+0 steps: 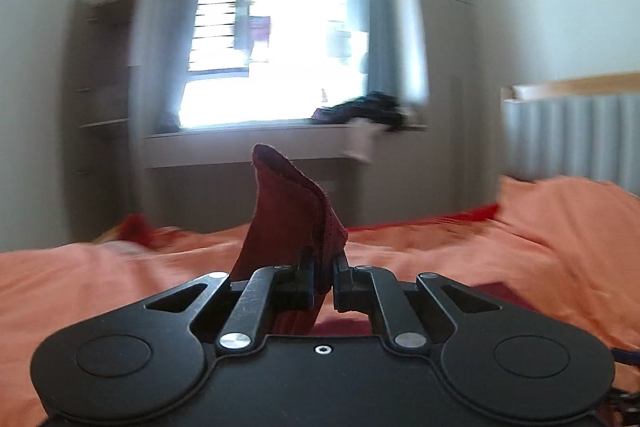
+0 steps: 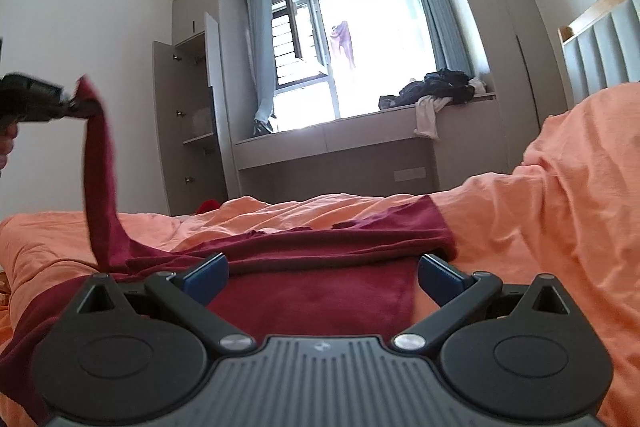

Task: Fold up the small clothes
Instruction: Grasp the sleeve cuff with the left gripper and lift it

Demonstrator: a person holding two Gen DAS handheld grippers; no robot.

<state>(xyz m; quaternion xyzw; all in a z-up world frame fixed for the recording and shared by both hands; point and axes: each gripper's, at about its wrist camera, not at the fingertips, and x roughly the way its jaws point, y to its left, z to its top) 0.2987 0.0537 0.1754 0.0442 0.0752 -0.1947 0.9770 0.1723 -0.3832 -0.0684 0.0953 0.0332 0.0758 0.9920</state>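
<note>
Our left gripper (image 2: 74,103) clamps the red garment's (image 2: 320,291) corner, upper left; right gripper (image 2: 322,277) fingers apart over its flat body.

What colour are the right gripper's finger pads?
Blue pads, best seen in the right wrist view.

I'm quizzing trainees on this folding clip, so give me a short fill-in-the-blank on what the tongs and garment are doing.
1. The left tongs are shut on the ____ garment.
2. The right tongs are ____, gripping nothing.
3. The garment lies on an ____ bedsheet.

Missing words: dark red; open; orange
</note>
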